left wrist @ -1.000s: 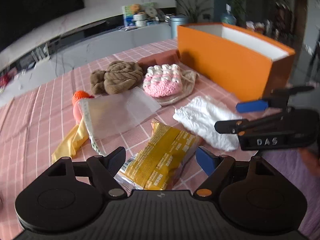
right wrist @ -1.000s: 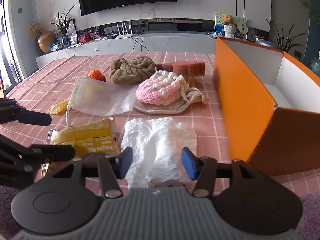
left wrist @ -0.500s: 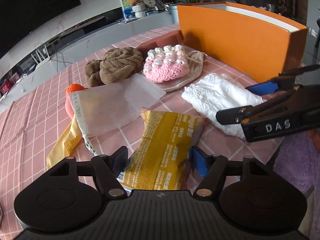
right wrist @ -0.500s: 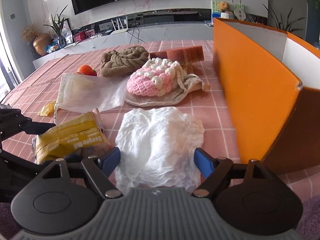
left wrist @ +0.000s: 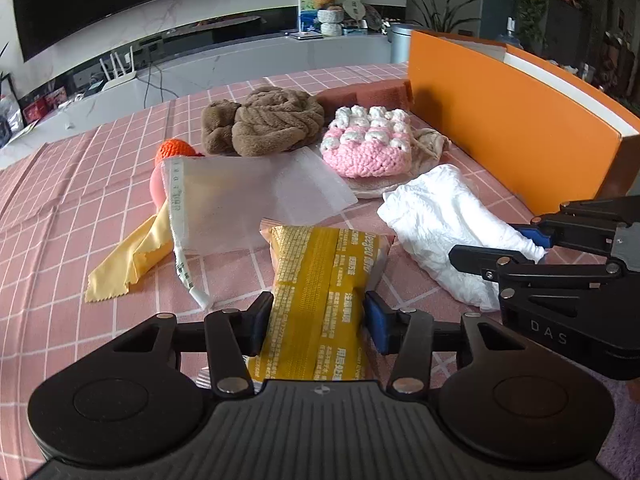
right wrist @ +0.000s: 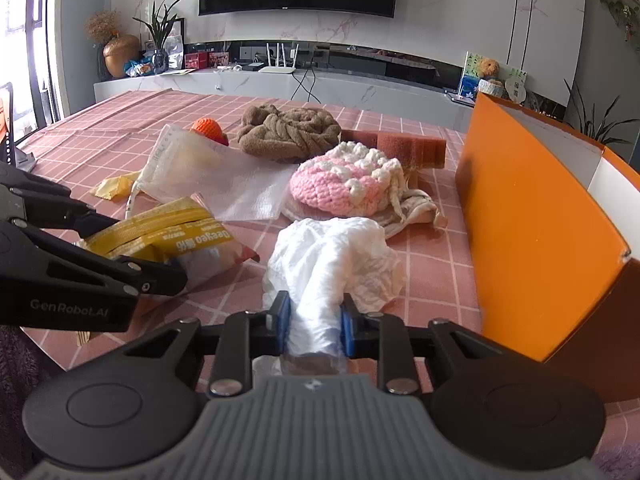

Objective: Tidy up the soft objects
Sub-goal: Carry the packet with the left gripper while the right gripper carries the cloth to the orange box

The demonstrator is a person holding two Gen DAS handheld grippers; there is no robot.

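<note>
The left gripper is pinching the yellow packet between its fingers, while the right gripper is squeezing the white cloth; both are lying on the pink checked table, near the orange box

The right tool pinches a white cloth, left of the orange box. Farther left, the left tool grips a yellow packet.
</note>
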